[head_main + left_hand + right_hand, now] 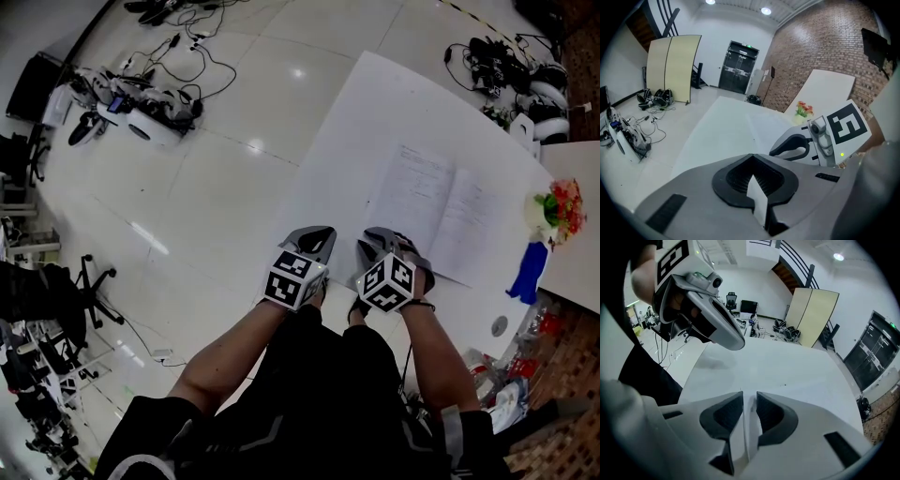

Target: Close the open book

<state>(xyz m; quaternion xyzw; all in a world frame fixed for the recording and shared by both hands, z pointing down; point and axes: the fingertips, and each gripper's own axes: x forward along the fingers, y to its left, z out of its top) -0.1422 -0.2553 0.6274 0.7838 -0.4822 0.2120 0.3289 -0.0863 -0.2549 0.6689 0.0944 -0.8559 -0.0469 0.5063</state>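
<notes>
Head view high, steeply down, both gripper views close, low, sharing white table [375, 122]

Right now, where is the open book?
Head view, right of centre: the open book lies on the white table, beyond the right gripper, left of the flowers.

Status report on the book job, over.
Left gripper shut, empty; right gripper open, empty. Book open flat on table, untouched. Nothing lies between grippers and book.
</notes>
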